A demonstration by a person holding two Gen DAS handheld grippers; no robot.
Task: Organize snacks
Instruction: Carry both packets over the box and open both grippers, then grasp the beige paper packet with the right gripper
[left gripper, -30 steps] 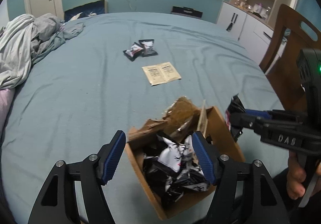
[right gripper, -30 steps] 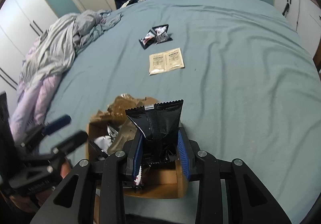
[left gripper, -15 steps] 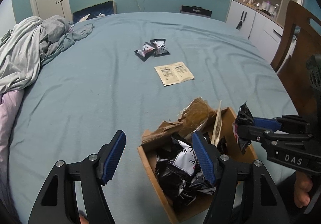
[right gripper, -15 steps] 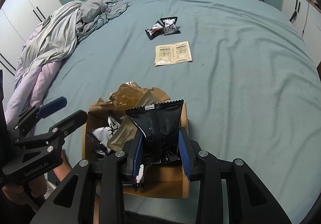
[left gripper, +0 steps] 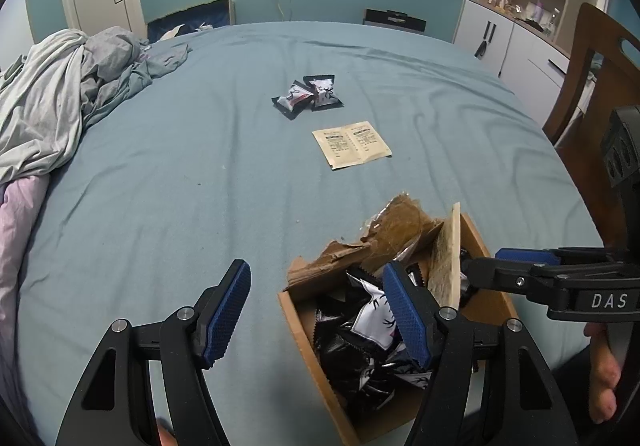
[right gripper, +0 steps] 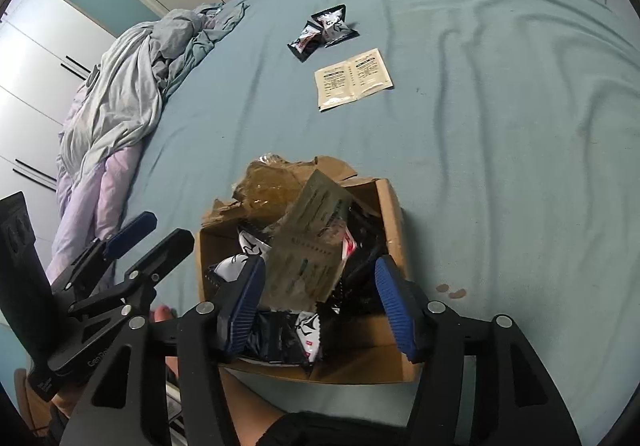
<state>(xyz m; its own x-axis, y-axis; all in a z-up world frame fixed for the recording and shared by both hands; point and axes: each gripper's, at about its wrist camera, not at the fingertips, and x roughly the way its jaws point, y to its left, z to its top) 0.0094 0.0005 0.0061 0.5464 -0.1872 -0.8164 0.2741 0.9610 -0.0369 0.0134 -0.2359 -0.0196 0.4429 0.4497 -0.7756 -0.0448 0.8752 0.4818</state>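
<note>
A torn cardboard box (left gripper: 490,302) (right gripper: 394,214) sits on the blue bed near the front edge, filled with black and white snack packets (left gripper: 360,330) (right gripper: 280,334) and a tan packet (right gripper: 312,246). Two black snack packets (left gripper: 308,96) (right gripper: 322,31) and a pale double sachet (left gripper: 351,144) (right gripper: 353,79) lie farther out on the bed. My left gripper (left gripper: 320,314) is open and empty, just left of the box. My right gripper (right gripper: 320,306) is open and empty, above the box's near end.
A heap of grey and lilac bedding (left gripper: 52,94) (right gripper: 120,94) lies on the bed's left side. A wooden chair (left gripper: 592,74) and white cabinets (left gripper: 504,34) stand to the right. A small stain (right gripper: 450,290) marks the sheet right of the box.
My right gripper has opened and let go of the black snack packet, which now lies in the box. My left gripper stayed open and shifted slightly.
</note>
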